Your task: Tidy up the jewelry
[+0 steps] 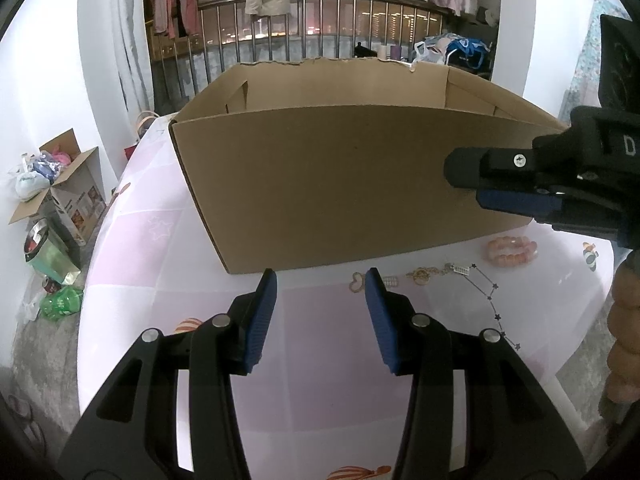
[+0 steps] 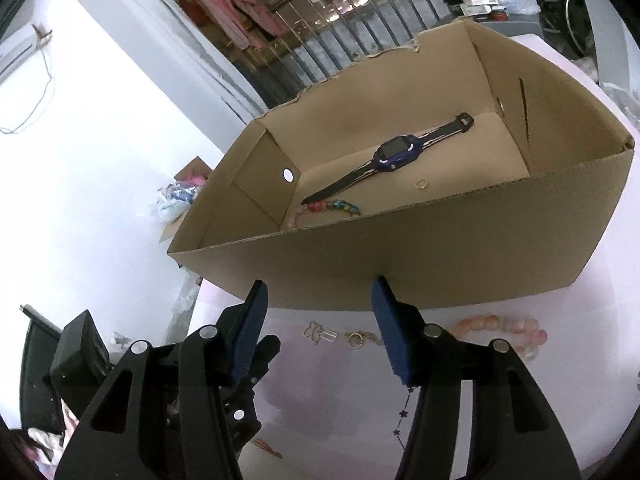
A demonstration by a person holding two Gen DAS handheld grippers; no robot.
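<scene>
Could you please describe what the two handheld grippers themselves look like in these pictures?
Both are alike: the left gripper and the right gripper have black plastic linkage arms with cut-out slots and round silver pins, ending in flat fingers faced with ribbed dark blue pads. The right one's body carries a white letter D. No cables or sleeves show.

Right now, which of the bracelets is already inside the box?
The multicoloured bead bracelet, lying in the cardboard box beside the watch. The pink bead bracelet lies on the table outside.
</scene>
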